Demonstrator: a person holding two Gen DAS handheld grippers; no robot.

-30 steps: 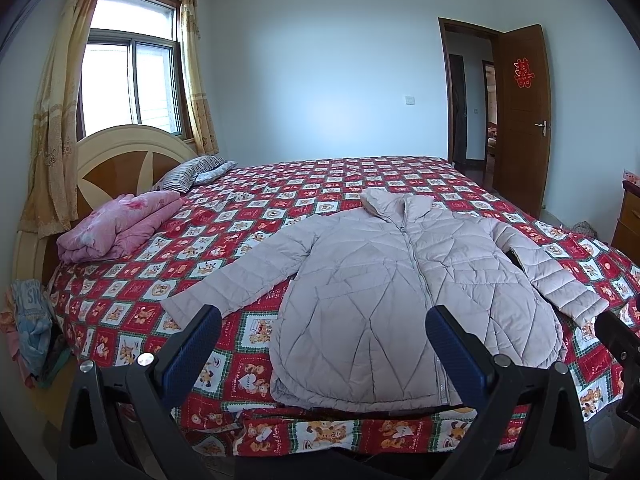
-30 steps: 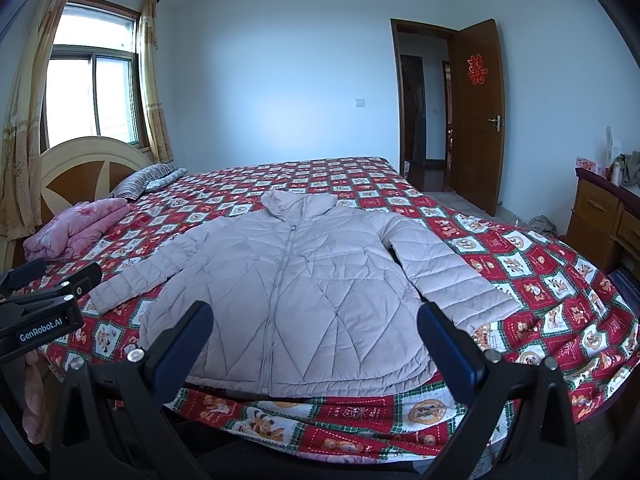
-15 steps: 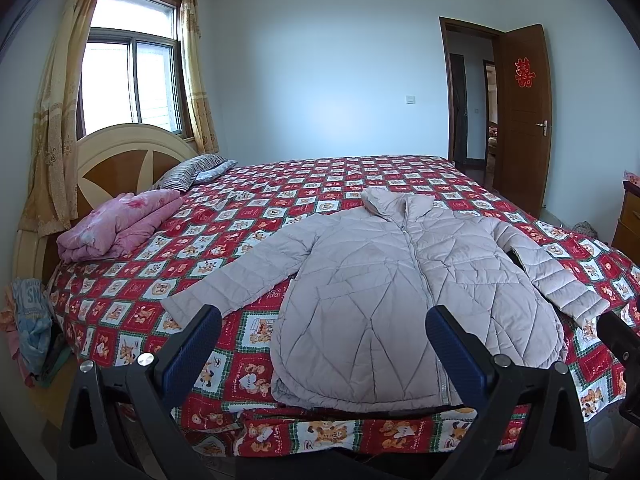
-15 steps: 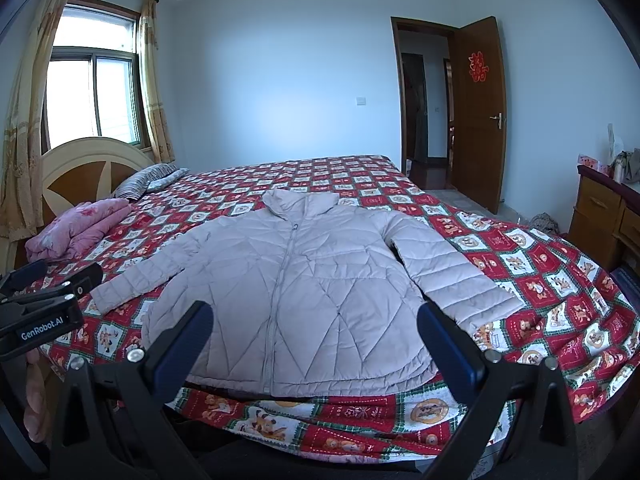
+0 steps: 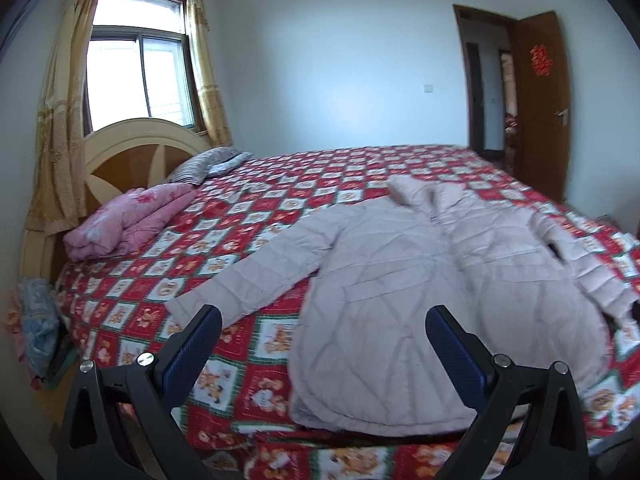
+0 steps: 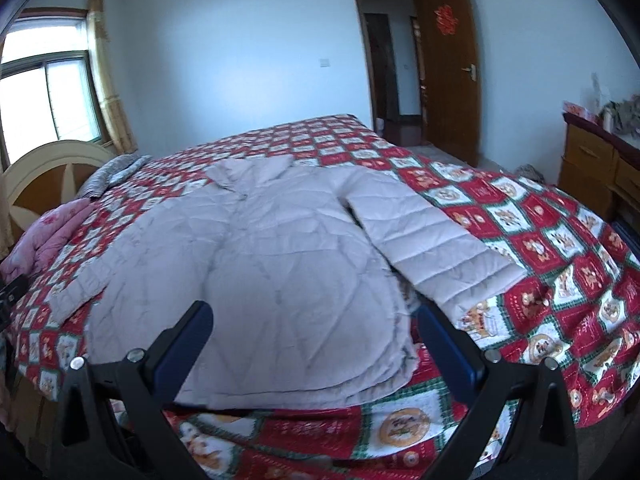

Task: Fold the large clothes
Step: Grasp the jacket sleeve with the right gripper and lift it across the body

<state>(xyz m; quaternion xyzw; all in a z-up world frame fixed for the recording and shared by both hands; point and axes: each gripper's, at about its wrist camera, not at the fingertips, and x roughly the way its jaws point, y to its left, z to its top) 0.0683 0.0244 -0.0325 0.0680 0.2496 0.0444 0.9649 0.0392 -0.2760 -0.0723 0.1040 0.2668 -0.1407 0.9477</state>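
A pale pink quilted puffer jacket (image 5: 420, 292) lies flat and face up on the red checked bedspread (image 5: 224, 240), zipped, with both sleeves spread out. It also shows in the right wrist view (image 6: 272, 264). My left gripper (image 5: 324, 336) is open and empty, above the bed's near edge by the jacket's left hem and left sleeve cuff (image 5: 188, 304). My right gripper (image 6: 314, 330) is open and empty, just above the jacket's hem, with the right sleeve (image 6: 424, 248) to its right.
A folded pink quilt (image 5: 128, 220) and a striped pillow (image 5: 200, 166) lie by the wooden headboard (image 5: 132, 148). A pile of clothes (image 5: 36, 320) sits beside the bed at left. A wooden dresser (image 6: 600, 172) stands at right. An open door (image 6: 452, 72) is behind.
Both grippers have moved forward and lower toward the jacket's hem. The left view has swung left and the right view right. The jacket has not moved.
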